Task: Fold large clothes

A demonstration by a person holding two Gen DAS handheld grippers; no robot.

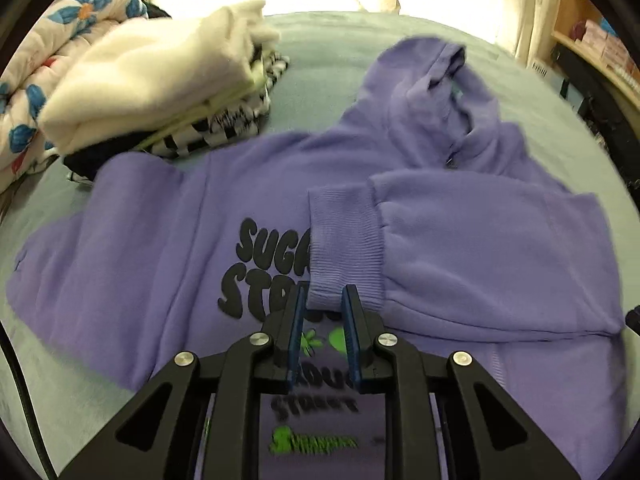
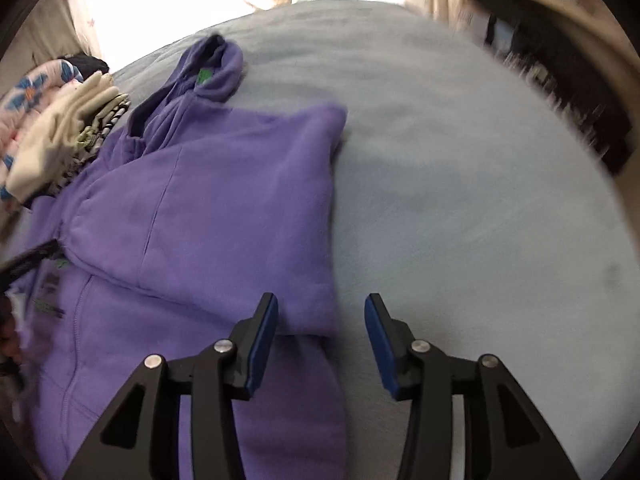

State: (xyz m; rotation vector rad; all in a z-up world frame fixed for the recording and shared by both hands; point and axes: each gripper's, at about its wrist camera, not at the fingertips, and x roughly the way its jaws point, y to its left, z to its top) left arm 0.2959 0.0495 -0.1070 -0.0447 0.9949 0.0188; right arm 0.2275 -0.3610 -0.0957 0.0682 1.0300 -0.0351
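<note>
Purple hoodie (image 1: 160,240) — black print reads "SUGA", sleeve cuff (image 1: 344,240) covering it.

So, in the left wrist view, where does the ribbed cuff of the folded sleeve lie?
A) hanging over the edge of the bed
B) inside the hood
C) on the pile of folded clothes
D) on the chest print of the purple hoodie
D: the ribbed cuff lies flat across the front of the purple hoodie and covers part of its black lettering, just ahead of the left gripper.
</note>
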